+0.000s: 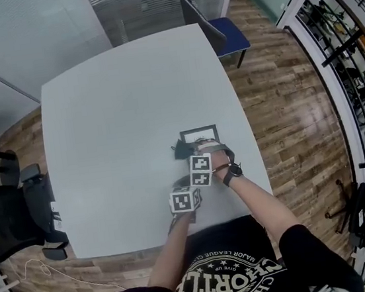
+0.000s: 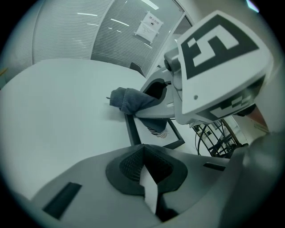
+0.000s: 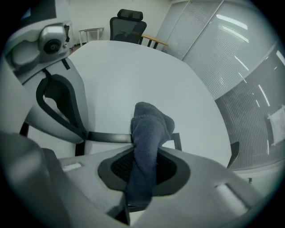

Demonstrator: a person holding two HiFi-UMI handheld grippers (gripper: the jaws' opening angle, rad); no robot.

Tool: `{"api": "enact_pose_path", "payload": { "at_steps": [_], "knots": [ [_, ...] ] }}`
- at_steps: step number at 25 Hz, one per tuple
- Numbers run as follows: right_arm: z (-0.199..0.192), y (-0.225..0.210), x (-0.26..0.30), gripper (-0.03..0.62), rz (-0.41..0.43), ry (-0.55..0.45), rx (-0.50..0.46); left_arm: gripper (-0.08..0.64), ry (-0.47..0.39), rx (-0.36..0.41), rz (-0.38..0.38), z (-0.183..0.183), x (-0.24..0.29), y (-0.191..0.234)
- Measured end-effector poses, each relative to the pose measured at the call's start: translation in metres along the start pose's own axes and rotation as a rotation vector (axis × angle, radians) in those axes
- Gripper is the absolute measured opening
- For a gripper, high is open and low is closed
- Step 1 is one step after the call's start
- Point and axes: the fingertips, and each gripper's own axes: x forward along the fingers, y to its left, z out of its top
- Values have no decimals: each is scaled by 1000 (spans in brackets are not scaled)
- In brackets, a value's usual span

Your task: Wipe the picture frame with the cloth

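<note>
A black picture frame (image 1: 200, 134) lies flat on the white table (image 1: 114, 131), near its right front edge. A dark grey cloth (image 1: 181, 149) is bunched at the frame's near-left corner. My right gripper (image 1: 192, 154) is shut on that cloth (image 3: 149, 133), which sticks out past the jaws over the frame's edge (image 3: 107, 136). My left gripper (image 1: 187, 192) hovers just behind and left of the right one, jaws shut with nothing in them (image 2: 144, 167). From the left gripper view the frame (image 2: 153, 133) lies ahead with the cloth (image 2: 129, 100) at its far corner.
A blue chair (image 1: 224, 33) stands at the table's far right corner. At the left side is a black office chair (image 1: 11, 211). Wooden floor (image 1: 284, 108) and metal racks (image 1: 350, 53) run along the right. The table's front edge (image 1: 148, 243) is close to the person's body.
</note>
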Motion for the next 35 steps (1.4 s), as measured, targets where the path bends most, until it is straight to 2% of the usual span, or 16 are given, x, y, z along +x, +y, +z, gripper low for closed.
{"api": "enact_pose_path", "payload": {
  "at_steps": [13,19,22,30,35],
  "knots": [
    [-95,3,-22,78,-38,131,112,5,-6,-16,-13,-2,-1,3],
    [-107,2,-26,78,-37,114,198,5,-4,-13,-17,-4,1,1],
    [-95,-1,-26,78,-25,103,195,5,-6,-6,-11,-2,0,1],
    [6,1,-31,78,71,-138,214,5,-8,-1,-19,-1,-2,-1],
    [27,12,-20,78,121,-153,195,5,-6,-2,-24,-1,-3,0]
  ]
}}
